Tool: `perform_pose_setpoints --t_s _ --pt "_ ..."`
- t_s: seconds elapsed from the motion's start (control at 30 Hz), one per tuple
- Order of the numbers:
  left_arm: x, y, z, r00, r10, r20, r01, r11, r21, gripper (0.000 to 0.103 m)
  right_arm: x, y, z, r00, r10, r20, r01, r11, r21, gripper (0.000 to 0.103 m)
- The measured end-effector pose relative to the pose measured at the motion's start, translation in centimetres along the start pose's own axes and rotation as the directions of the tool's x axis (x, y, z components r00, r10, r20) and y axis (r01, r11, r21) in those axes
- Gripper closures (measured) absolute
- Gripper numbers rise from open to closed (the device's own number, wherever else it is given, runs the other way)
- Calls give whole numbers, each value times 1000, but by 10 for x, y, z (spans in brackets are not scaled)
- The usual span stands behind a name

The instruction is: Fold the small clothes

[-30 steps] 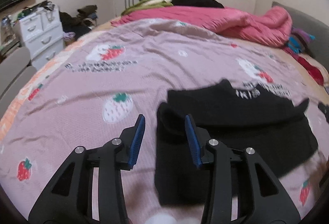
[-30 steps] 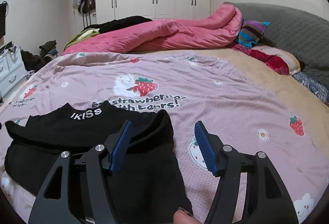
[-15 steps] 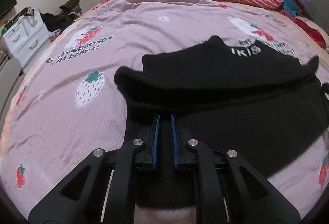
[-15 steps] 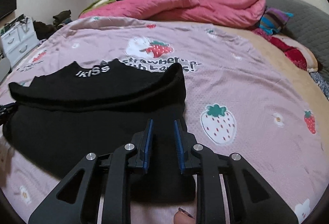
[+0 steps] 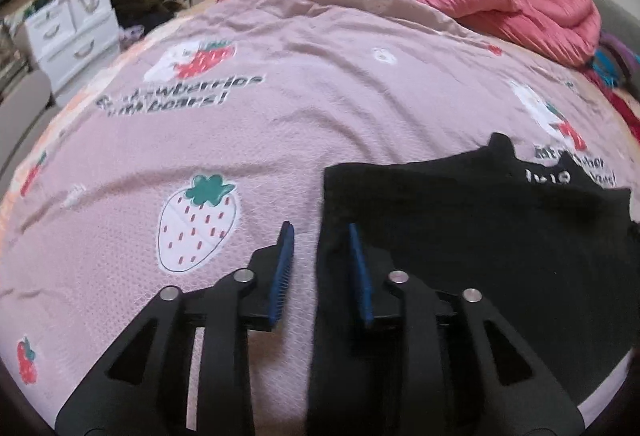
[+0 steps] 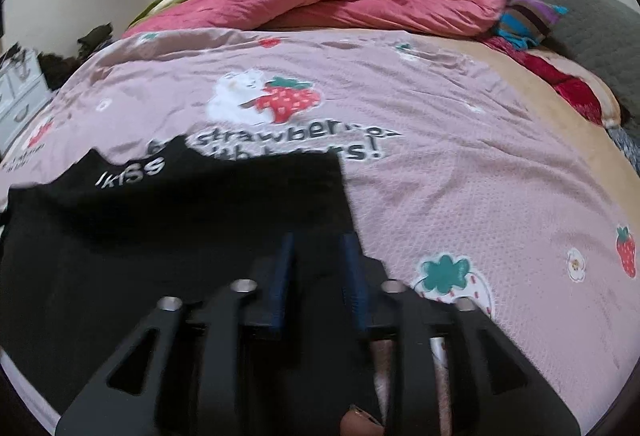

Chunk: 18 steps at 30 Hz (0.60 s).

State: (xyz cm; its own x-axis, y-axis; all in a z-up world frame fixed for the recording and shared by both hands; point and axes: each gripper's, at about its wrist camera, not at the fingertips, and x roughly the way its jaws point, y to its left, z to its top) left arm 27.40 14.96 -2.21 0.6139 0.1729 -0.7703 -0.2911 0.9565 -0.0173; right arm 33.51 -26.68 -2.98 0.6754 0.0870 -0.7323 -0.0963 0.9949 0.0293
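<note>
On my left wrist camera I see the left gripper (image 5: 320, 232) low over the pink bedspread (image 5: 280, 123), its jaws narrow and opening. The left edge of the black garment (image 5: 460, 236) runs up between the blue pads, but they don't press on it; the left pad sits over bare bedspread beside a printed strawberry (image 5: 196, 224). The garment lies flat on the bed to the right, white lettering near its far edge. A pink quilt (image 5: 480, 3) is bunched at the far side, and a white drawer unit (image 5: 72, 31) stands off to the left. On my right wrist camera the right gripper (image 6: 318, 244) hovers over the garment's (image 6: 180, 228) right edge, jaws partly apart and opening, both pads above black cloth, nothing pinched as far as I can tell. A fingertip (image 6: 358, 422) shows at the bottom edge.
</note>
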Motion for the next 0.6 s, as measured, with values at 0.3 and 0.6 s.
perform_pose_setpoints --t_s 0.3,0.6 --pt "11 5 2 997 -74 -5 73 996 -46 79 14 -18 9 998 62 -30 -61 998 35 57" --pt "-18 -1 11 994 -27 110 27 1000 -3 103 -20 -23 19 990 112 85 -118 991 65 97"
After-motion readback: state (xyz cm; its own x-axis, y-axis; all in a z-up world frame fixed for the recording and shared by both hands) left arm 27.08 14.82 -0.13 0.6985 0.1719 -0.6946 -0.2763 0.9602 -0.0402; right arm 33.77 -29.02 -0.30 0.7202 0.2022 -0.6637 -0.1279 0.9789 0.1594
